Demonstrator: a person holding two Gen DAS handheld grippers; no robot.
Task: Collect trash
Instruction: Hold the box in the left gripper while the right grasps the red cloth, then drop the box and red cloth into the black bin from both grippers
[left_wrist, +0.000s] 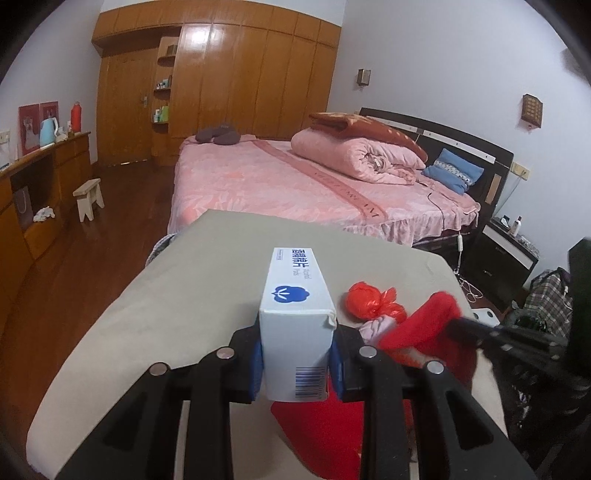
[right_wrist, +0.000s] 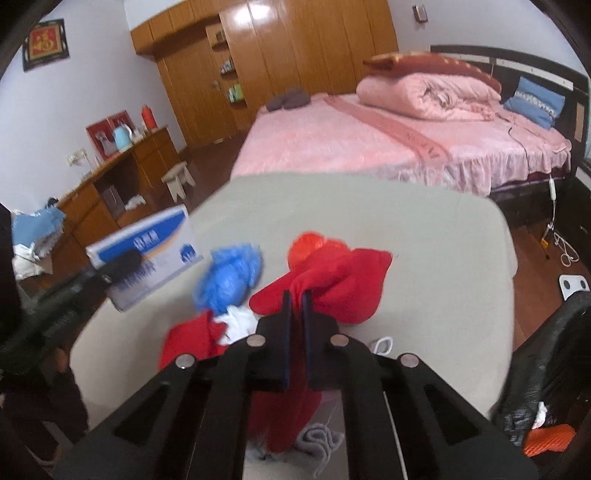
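Observation:
My left gripper (left_wrist: 297, 354) is shut on a white box with blue print (left_wrist: 295, 317) and holds it above the beige table (left_wrist: 184, 280). The box also shows at the left of the right wrist view (right_wrist: 147, 254). My right gripper (right_wrist: 296, 314) is shut on a red cloth (right_wrist: 332, 288), lifted off the table (right_wrist: 424, 258). A knotted orange-red plastic bag (left_wrist: 369, 299) lies beside the cloth, also in the right wrist view (right_wrist: 310, 243). A blue plastic bag (right_wrist: 229, 280) and white tissue (right_wrist: 236, 321) lie left of my right gripper.
A black trash bag (right_wrist: 546, 369) with orange scrap inside hangs at the table's right edge. A pink bed (left_wrist: 295, 184) stands beyond the table. A wooden dresser (left_wrist: 37, 192) and a small stool (left_wrist: 88, 199) are at the left. A grey cord (right_wrist: 317, 439) lies under my right gripper.

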